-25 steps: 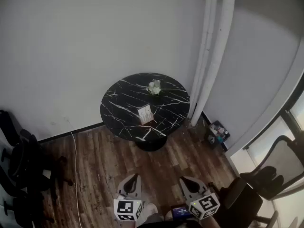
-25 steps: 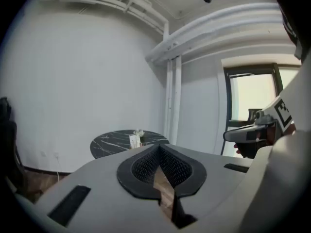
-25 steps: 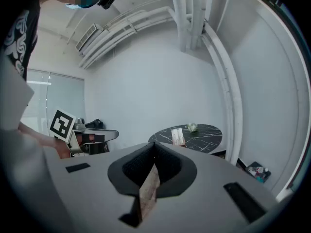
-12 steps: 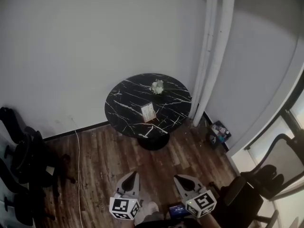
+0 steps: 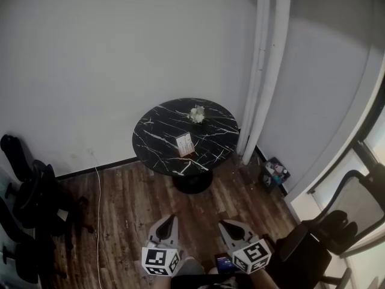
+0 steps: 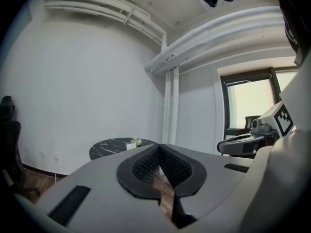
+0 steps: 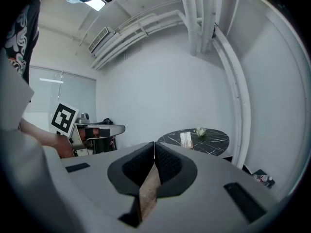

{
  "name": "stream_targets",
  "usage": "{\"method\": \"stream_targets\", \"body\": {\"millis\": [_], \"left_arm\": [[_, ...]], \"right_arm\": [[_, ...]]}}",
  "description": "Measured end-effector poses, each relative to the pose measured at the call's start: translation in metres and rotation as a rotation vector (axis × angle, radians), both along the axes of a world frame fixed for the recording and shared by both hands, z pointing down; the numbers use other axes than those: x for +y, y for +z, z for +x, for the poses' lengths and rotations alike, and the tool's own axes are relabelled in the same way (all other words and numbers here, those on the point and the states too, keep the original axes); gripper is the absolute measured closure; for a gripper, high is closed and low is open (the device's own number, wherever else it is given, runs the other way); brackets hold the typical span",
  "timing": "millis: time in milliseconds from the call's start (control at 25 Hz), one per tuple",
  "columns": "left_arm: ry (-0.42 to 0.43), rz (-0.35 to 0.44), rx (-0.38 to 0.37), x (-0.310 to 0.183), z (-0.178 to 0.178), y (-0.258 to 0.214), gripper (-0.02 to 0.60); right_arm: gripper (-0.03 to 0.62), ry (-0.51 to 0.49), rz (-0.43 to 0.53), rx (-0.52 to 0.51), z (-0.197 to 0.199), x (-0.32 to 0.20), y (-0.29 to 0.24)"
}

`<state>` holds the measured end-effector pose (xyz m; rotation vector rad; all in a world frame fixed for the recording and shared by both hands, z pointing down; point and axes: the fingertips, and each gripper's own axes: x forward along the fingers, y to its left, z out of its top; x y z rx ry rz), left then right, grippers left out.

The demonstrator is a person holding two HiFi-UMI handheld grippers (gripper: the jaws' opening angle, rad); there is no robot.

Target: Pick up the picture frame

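A small picture frame [image 5: 184, 144] stands upright near the middle of a round black marble table [image 5: 157, 149], with a white flower posy [image 5: 197, 114] behind it. Both show small in the right gripper view, frame [image 7: 186, 139] and table [image 7: 214, 138], and the frame [image 6: 129, 144] is tiny in the left gripper view. My left gripper [image 5: 169, 223] and right gripper [image 5: 225, 226] hover low in the head view, well short of the table over the wooden floor. Both are shut with nothing between the jaws.
White pipes [image 5: 264, 71] run down the wall corner right of the table. Black office chairs [image 5: 27, 209] stand at the left, another chair [image 5: 352, 209] at the right. A white cable [image 5: 97, 209] trails along the floor. A small bin of items [image 5: 274, 170] sits by the wall.
The view has shifted slightly; the table sits a little lower and further right in the head view. Both grippers rose a bit and stayed shut.
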<state>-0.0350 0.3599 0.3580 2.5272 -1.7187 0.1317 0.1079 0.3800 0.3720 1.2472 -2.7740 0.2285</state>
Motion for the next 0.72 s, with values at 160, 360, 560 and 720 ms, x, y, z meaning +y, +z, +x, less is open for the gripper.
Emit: {"method": "stream_targets", "body": {"millis": [160, 360, 560, 720], "left_arm": [[-0.009, 0.001, -0.015, -0.006, 0.004, 0.002, 0.569], [-0.033, -0.010, -0.018, -0.025, 0.008, 0.010, 0.569], [-0.038, 0.017, 0.009, -0.060, 0.009, 0.016, 0.569], [-0.042, 0.026, 0.011, -0.108, 0.003, 0.019, 0.569]], "right_arm": [[0.576, -0.008, -0.011, -0.005, 0.002, -0.001, 0.004], [0.576, -0.013, -0.026, -0.015, 0.010, -0.019, 0.007], [0.576, -0.005, -0.047, -0.014, 0.015, -0.059, 0.018], [0.576, -0.011, -0.054, -0.008, 0.008, -0.106, 0.024]]}}
